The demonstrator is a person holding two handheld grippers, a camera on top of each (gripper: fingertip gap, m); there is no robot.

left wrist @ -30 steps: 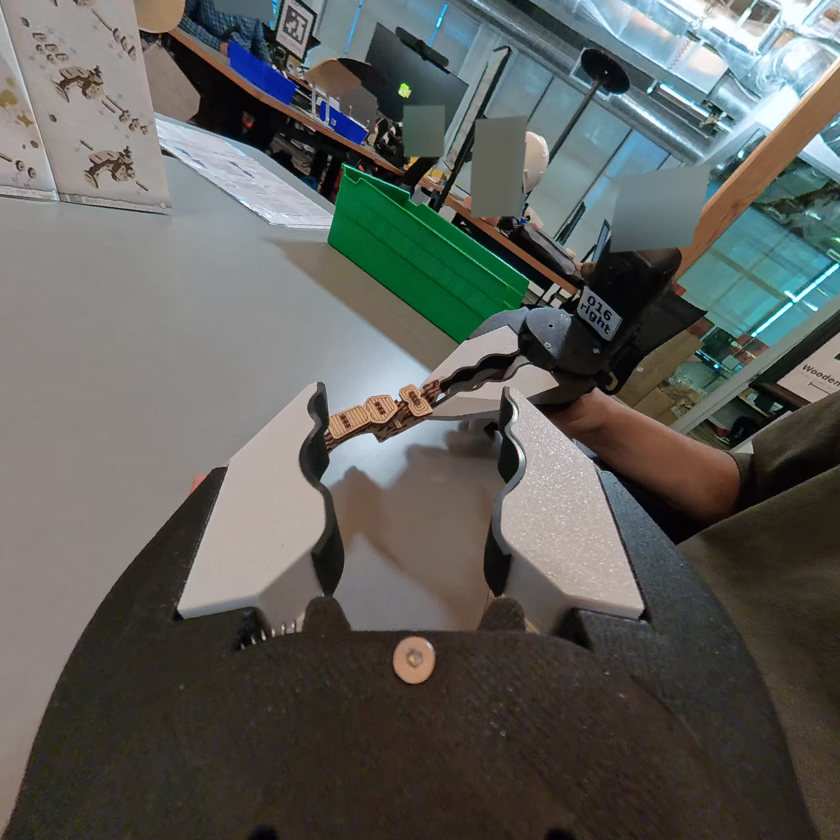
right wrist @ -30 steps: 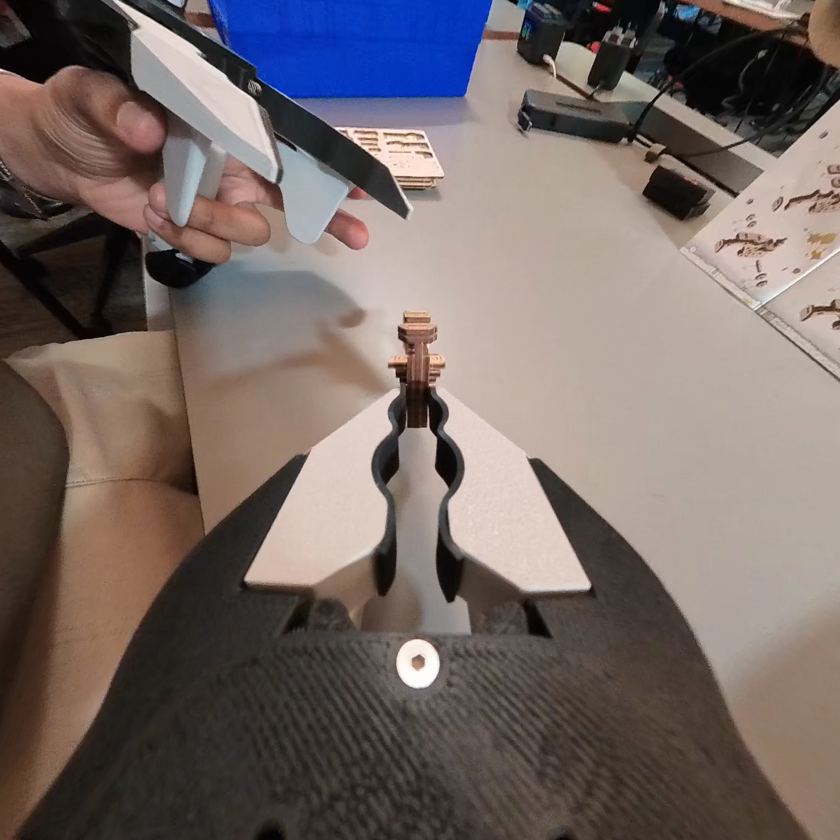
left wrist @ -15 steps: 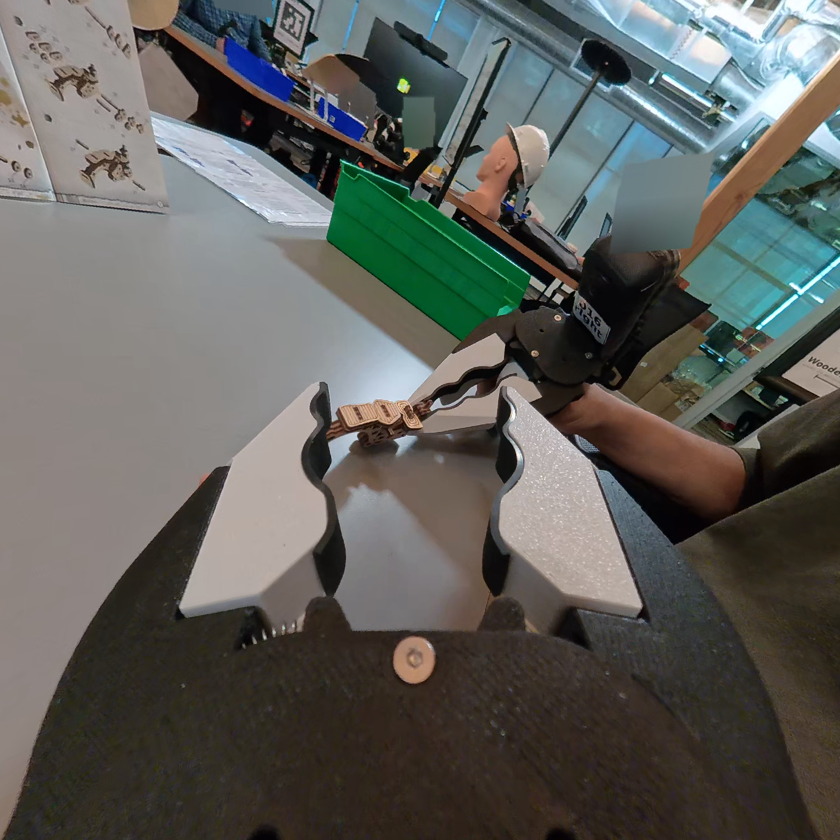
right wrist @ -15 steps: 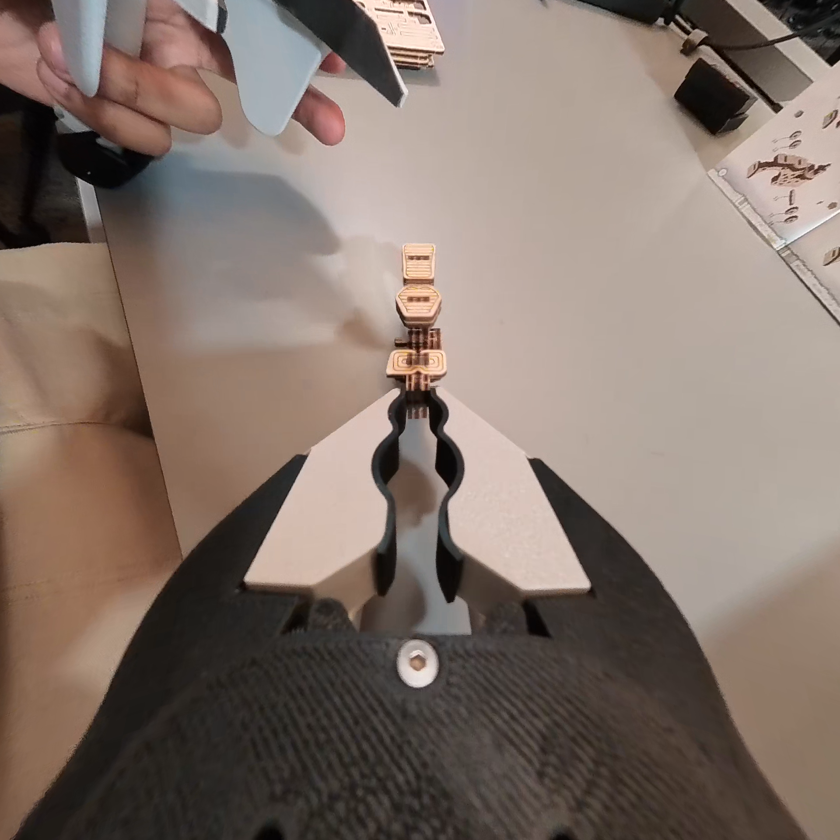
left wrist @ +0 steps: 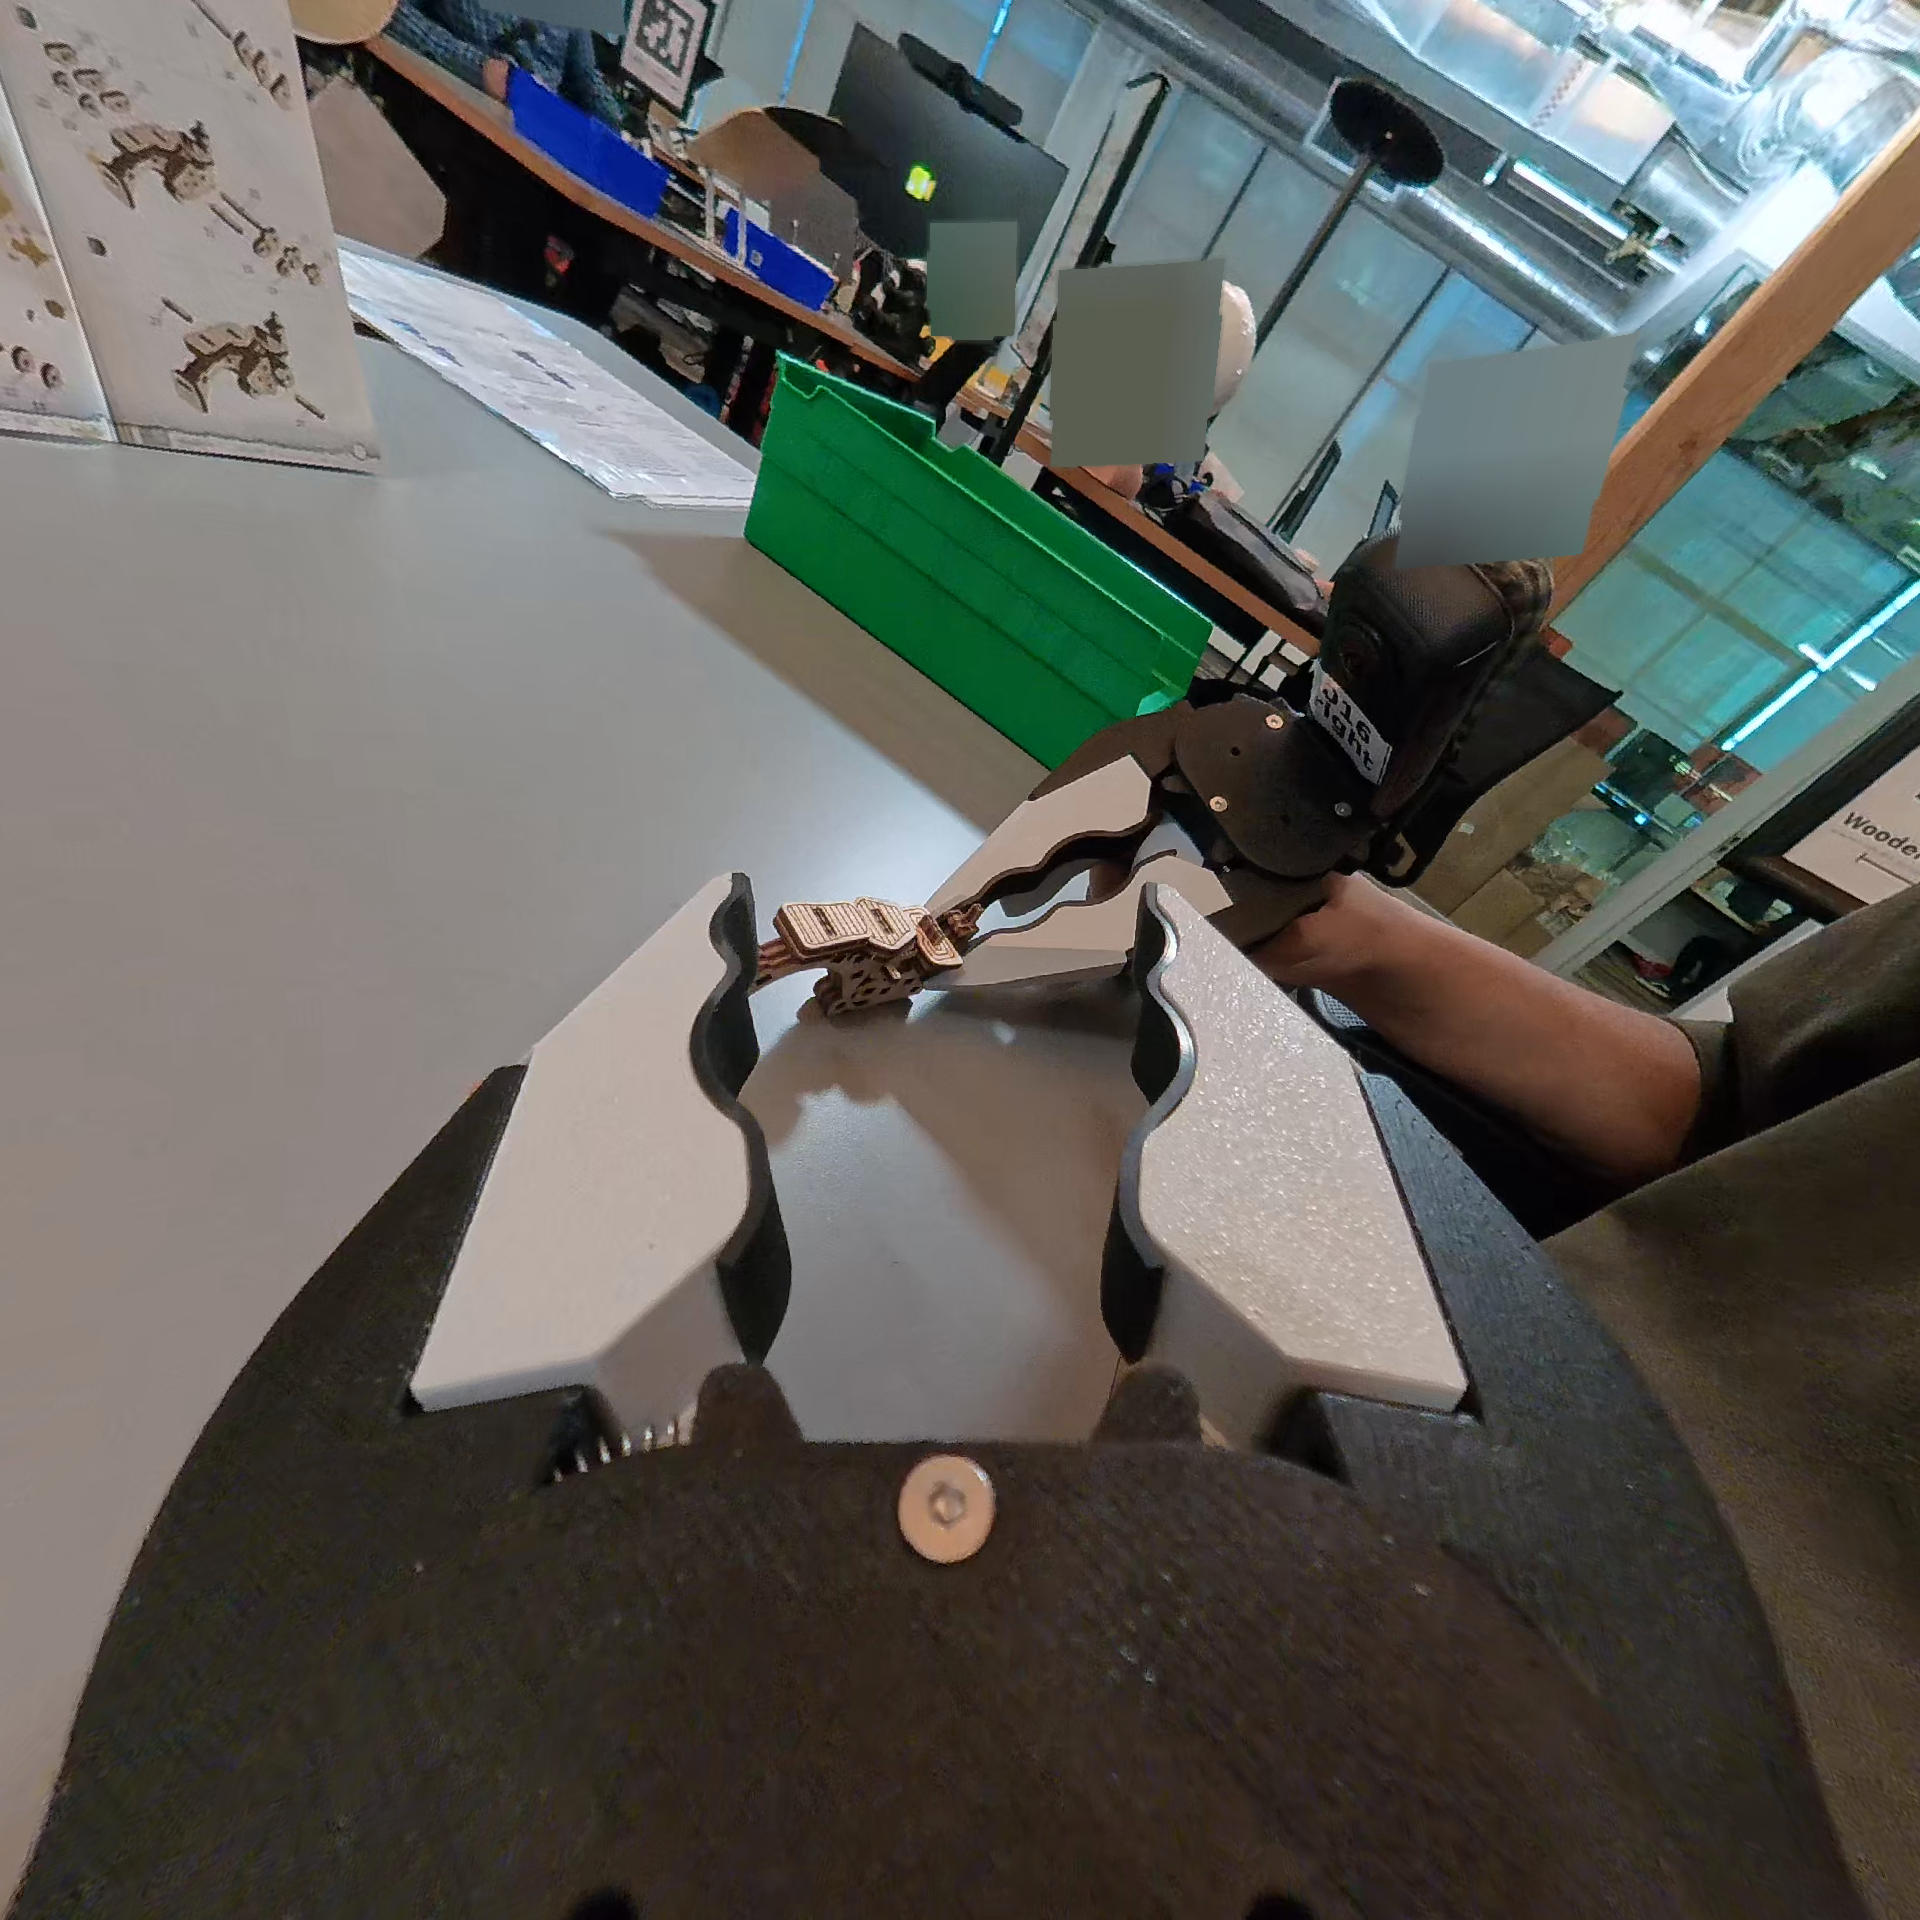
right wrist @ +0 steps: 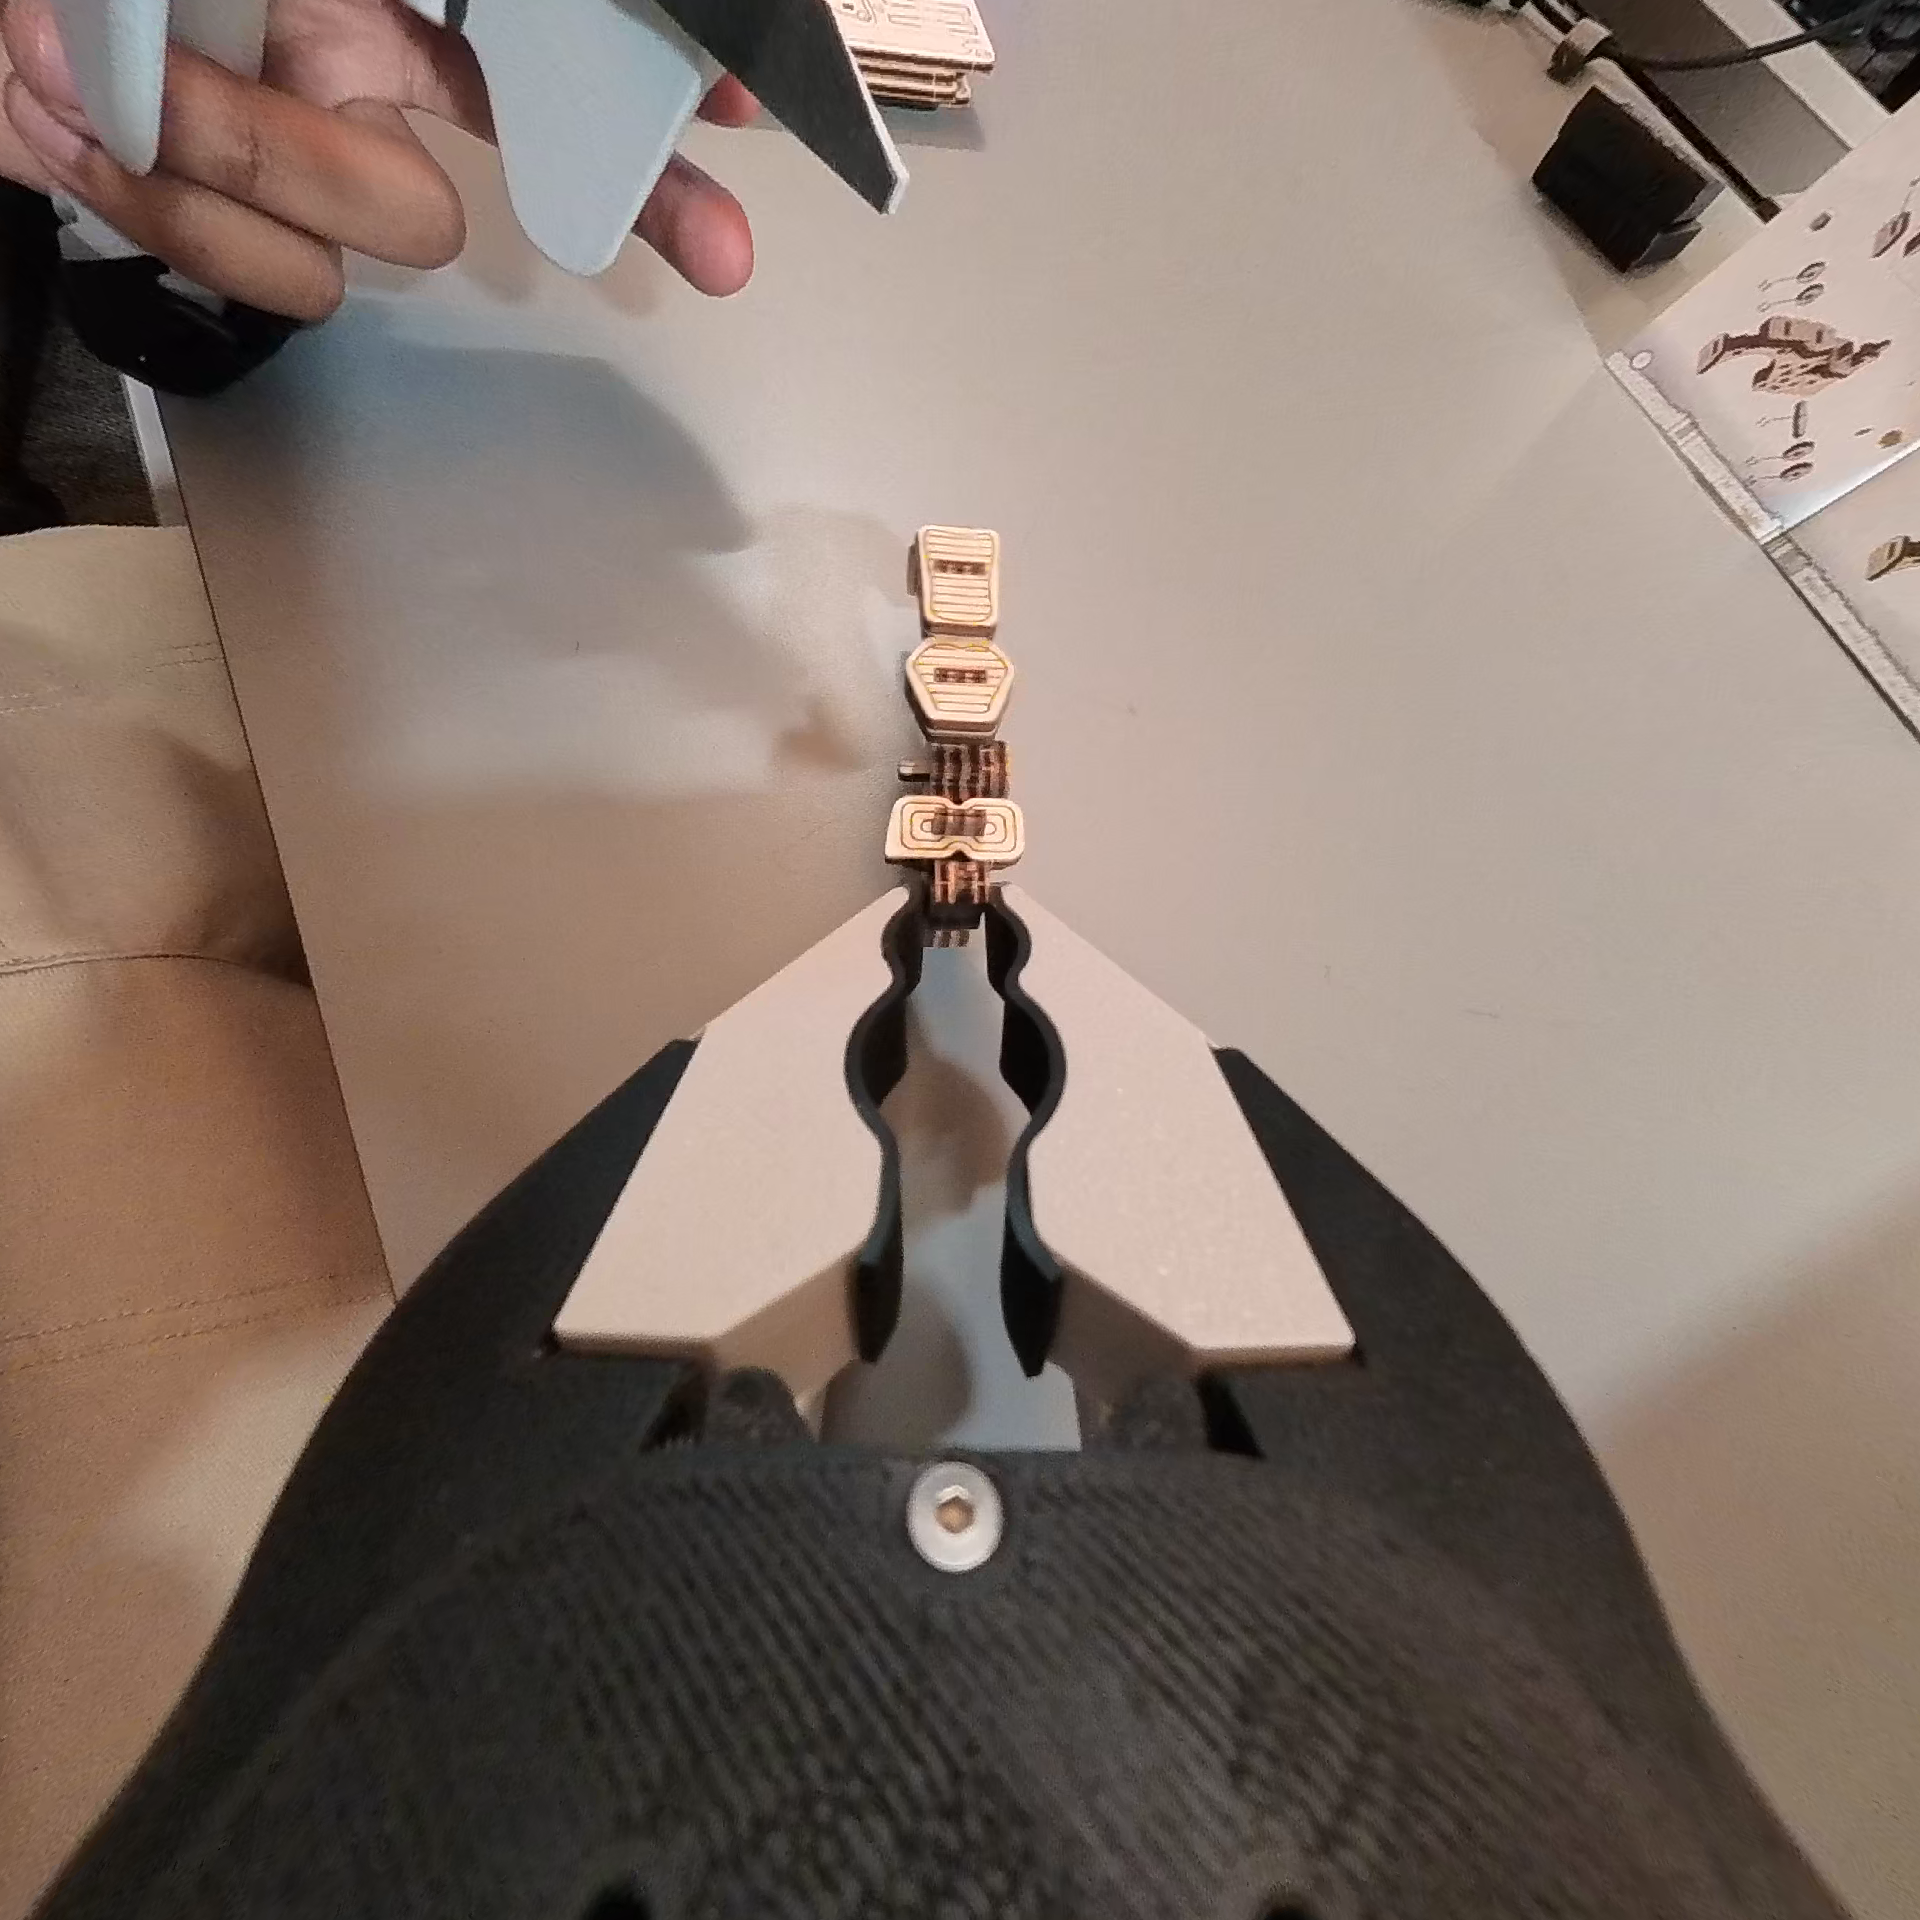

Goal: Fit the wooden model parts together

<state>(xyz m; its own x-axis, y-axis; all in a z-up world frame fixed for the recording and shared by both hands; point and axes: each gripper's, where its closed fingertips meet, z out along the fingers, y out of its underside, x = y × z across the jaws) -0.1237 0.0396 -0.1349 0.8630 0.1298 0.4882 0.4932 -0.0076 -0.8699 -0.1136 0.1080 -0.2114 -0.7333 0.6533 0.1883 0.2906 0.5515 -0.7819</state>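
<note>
The wooden model assembly (right wrist: 958, 727) is clamped at its near end between the narrowed jaws of the right gripper (right wrist: 956, 914); three small engraved plates are seen along its top, in a row pointing away from the camera; in the left wrist view the same assembly (left wrist: 862, 951) is seen low over the grey desk (left wrist: 312, 727), its underside at or just above the surface, contact not clear. The left gripper (left wrist: 940, 935) is held with its jaws wide apart and nothing between them; the assembly lies just beyond its fingertips. A green bin (left wrist: 966, 582) stands farther off on the desk; printed instruction sheets (right wrist: 1787, 395) lie at the right edge; a stack of wooden part sheets (right wrist: 920, 52) rests at the far end.
</note>
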